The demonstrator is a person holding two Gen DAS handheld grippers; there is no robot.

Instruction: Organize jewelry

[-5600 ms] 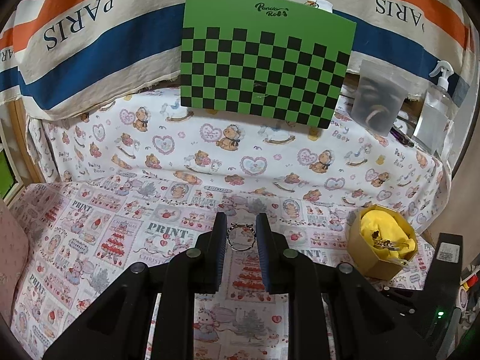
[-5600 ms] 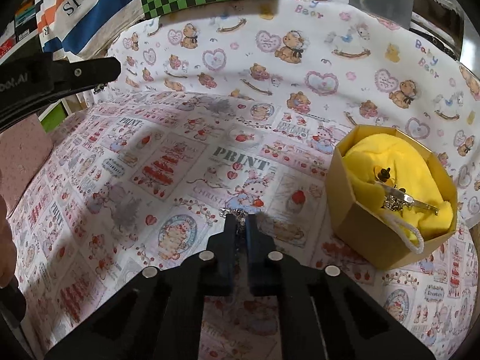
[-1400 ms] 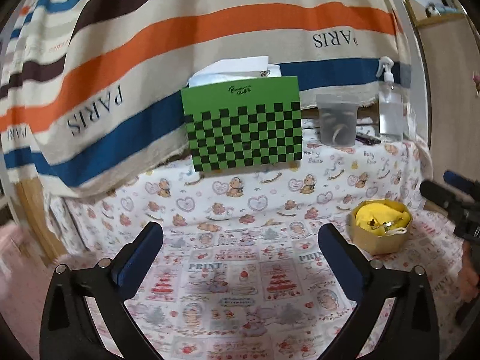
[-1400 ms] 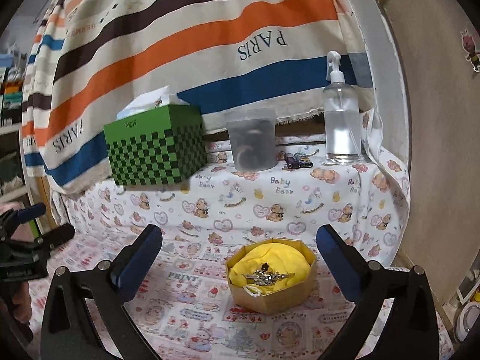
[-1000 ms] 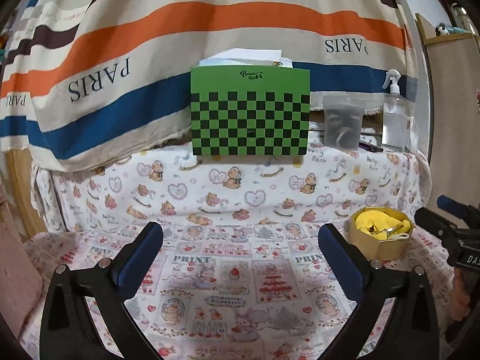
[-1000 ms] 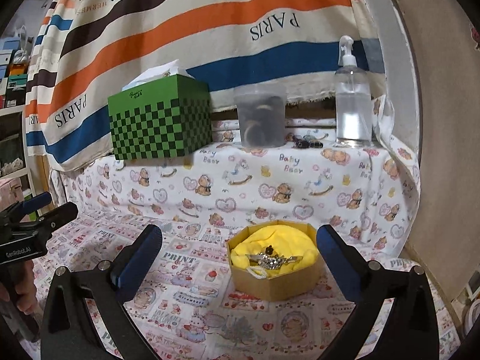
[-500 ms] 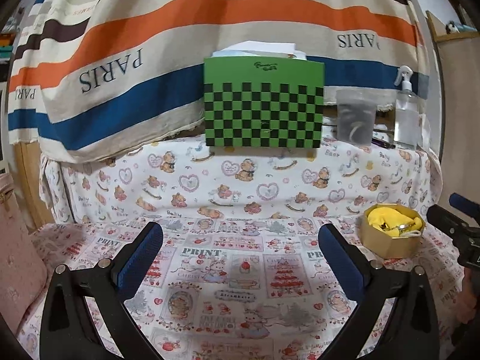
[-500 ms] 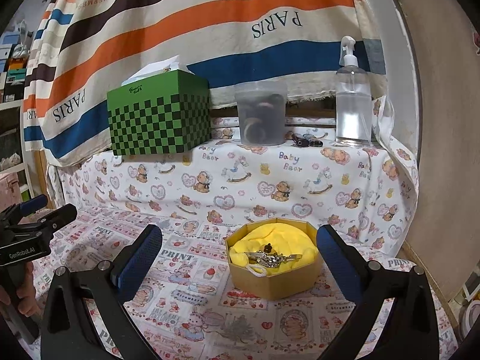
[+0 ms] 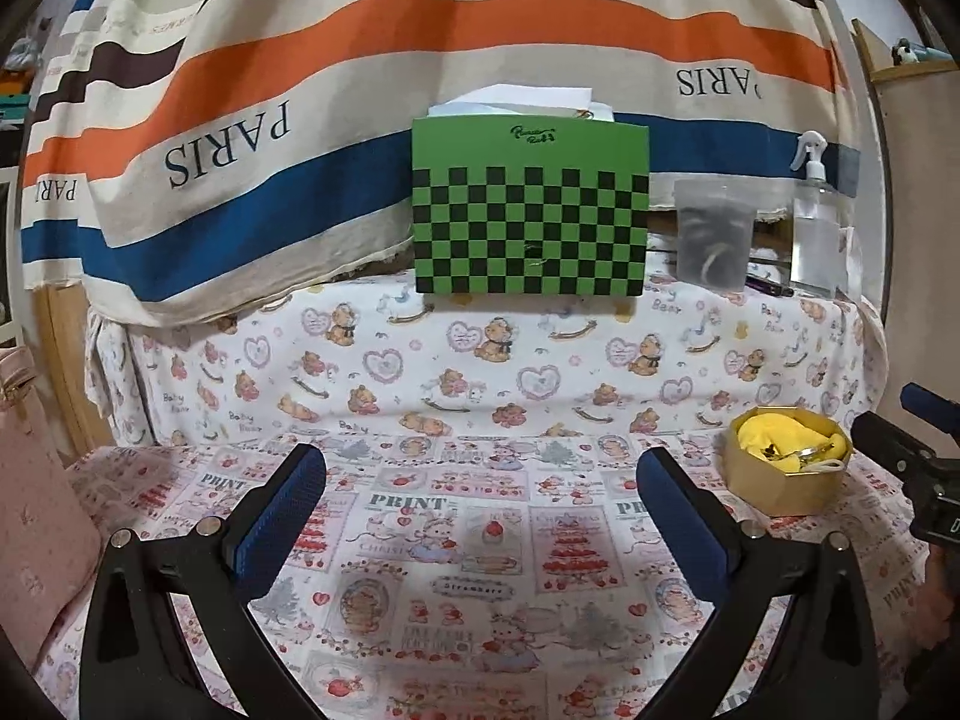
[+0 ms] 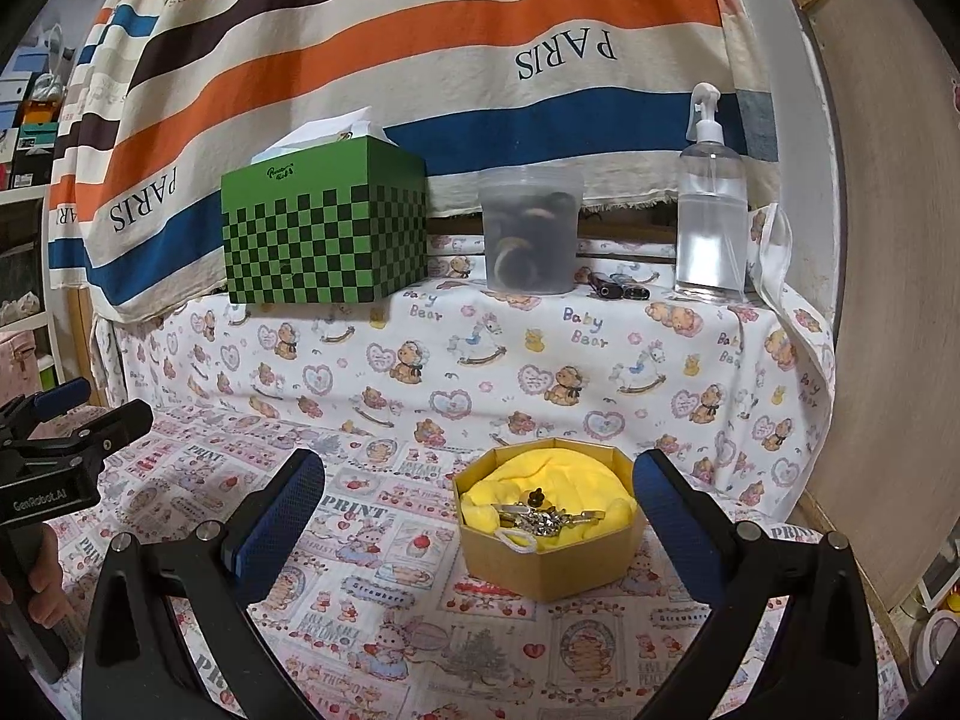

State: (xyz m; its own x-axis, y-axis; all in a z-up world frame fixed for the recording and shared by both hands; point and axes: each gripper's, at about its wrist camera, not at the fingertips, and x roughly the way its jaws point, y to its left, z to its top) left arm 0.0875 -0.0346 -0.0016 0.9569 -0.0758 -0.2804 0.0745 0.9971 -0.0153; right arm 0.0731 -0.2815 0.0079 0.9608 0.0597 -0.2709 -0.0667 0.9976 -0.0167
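A yellow octagonal box point(image 10: 549, 564) with a yellow cloth lining holds a pile of metal jewelry point(image 10: 540, 517). It stands on the printed cloth just ahead of my right gripper point(image 10: 478, 513), which is wide open and empty. The box also shows in the left wrist view point(image 9: 780, 483) at the right. My left gripper point(image 9: 480, 507) is wide open and empty above the printed cloth, well left of the box. Each gripper shows at the edge of the other's view.
A green checkered tissue box point(image 9: 531, 207), a clear tub point(image 9: 714, 234) and a spray bottle point(image 9: 816, 222) stand on the raised ledge behind. A striped PARIS cloth point(image 9: 360, 90) hangs at the back. A pink case point(image 9: 36, 480) lies at the far left.
Over the last seconds both grippers let go, opened wide and pulled back and up from the cloth. In the last half second they only drifted slightly.
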